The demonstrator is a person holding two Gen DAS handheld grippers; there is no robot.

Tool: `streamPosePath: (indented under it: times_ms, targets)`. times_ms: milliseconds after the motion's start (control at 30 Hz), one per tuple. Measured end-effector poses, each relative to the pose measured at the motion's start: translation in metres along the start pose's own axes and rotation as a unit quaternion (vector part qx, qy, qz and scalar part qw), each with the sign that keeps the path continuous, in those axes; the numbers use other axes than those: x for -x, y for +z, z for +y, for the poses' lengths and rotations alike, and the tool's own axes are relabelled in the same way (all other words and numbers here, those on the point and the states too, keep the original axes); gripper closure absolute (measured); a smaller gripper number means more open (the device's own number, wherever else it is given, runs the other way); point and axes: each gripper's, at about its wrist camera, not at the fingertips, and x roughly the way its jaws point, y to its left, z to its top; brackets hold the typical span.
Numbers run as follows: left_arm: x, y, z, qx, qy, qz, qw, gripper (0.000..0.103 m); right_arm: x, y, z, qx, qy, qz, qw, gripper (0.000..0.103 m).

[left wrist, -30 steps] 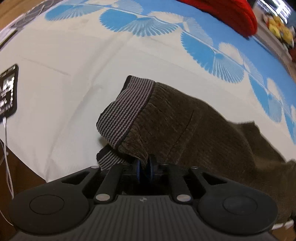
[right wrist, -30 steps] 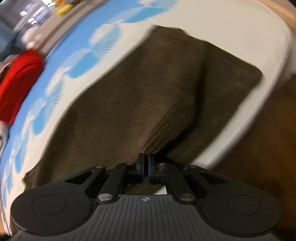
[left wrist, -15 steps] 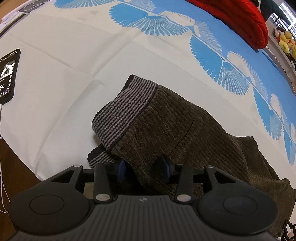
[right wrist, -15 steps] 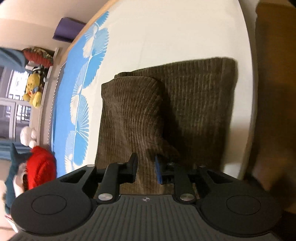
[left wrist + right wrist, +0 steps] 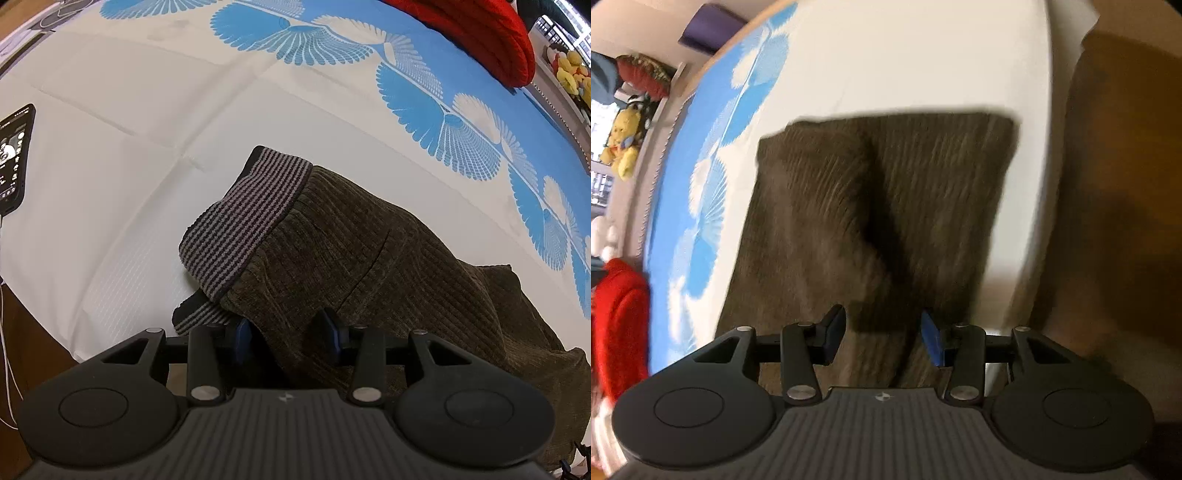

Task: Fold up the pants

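Pants [image 5: 351, 251], dark olive-brown ribbed corduroy-like knit, lie on a bed sheet [image 5: 110, 155] that is white with a blue fan-shell print band along the far side. Waistband [image 5: 243, 221] is grey-black fine-striped rib knit, thick, folded over itself and humped up, pointing toward the far left in the left wrist view; a second striped edge peeks out beneath it near the left gripper [image 5: 286, 338]. The garment's long axis runs from the waistband down to the right, out of frame. Left gripper's fingers stand parted, blue pads on either side of a raised ridge of fabric, not pinching it.

Right wrist view, motion-blurred: pants [image 5: 886, 192] show as a roughly rectangular folded slab, ribs running away from the camera, one layer overlapping another with a dark crease down the middle, near the bed's white edge. Right gripper [image 5: 882, 334] jaws are opening, fabric between them, pads clear of it. Red knitted item [image 5: 480, 33] and black phone [image 5: 13, 155] sit at the edges.
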Motion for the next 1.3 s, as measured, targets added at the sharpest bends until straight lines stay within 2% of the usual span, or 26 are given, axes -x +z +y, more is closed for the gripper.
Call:
streamPosePath:
  times_ms: [100,233,333,433,533,633,667,700,767,833,900,967,1000,1100,1200,1300]
  targets:
    - [0.000,0.000,0.001,0.002,-0.001,-0.001,1.0000,0.057,-0.003,-0.007,0.010,0.007,0.033,0.008,0.999,0.053]
    - [0.000,0.000,0.000,0.000,0.001,-0.001,1.0000,0.058,-0.013,-0.005,0.007,-0.021,0.041,0.009,0.999,0.054]
    - [0.001,0.000,0.001,0.003,0.000,-0.002,1.0000,0.058,-0.005,0.004,-0.003,-0.078,0.063,-0.047,0.994,0.055]
    - [0.001,0.000,0.001,0.002,0.000,-0.002,1.0000,0.058,0.010,0.018,-0.009,-0.110,0.110,-0.115,0.981,0.055]
    - [0.002,0.000,0.001,0.002,0.000,-0.002,1.0000,0.058,0.009,0.028,-0.011,-0.118,0.150,-0.115,0.975,0.055]
    - [0.002,0.000,0.000,0.000,0.002,-0.002,1.0000,0.058,0.005,0.028,-0.012,-0.111,0.150,-0.104,0.977,0.055]
    - [0.002,0.000,-0.001,0.000,0.003,-0.003,1.0000,0.058,0.003,0.028,-0.009,-0.097,0.134,-0.096,0.982,0.055]
    - [0.002,-0.001,-0.001,0.000,0.003,-0.002,1.0000,0.058,0.003,0.025,-0.006,-0.079,0.096,-0.090,0.988,0.055]
    - [0.002,0.000,0.000,-0.002,0.002,-0.001,1.0000,0.058,0.006,0.019,-0.014,-0.095,0.051,-0.079,0.991,0.055]
    - [0.001,0.000,0.001,0.000,0.000,0.000,1.0000,0.058,0.008,0.006,-0.016,-0.091,0.022,-0.055,0.994,0.055]
    - [0.001,0.000,0.001,-0.003,0.002,0.001,1.0000,0.058,0.000,-0.002,-0.003,-0.047,0.015,-0.015,0.999,0.055]
    - [0.000,0.000,-0.002,-0.006,0.006,0.001,1.0000,0.057,-0.009,-0.005,0.005,-0.030,0.047,0.008,0.998,0.054]
    - [0.000,0.000,-0.004,-0.008,0.008,0.001,0.9999,0.057,-0.014,-0.003,0.008,-0.029,0.050,0.011,0.998,0.054]
    - [0.000,0.000,-0.008,-0.010,0.010,0.000,0.9999,0.056,-0.025,0.005,0.003,-0.066,0.057,0.005,0.996,0.054]
    - [0.000,-0.001,-0.007,-0.005,0.009,0.000,0.9999,0.056,-0.015,0.010,0.000,-0.094,0.123,-0.030,0.987,0.054]
    - [0.000,-0.001,-0.004,-0.002,0.005,0.000,1.0000,0.056,0.000,0.013,0.008,-0.070,0.170,-0.082,0.979,0.055]
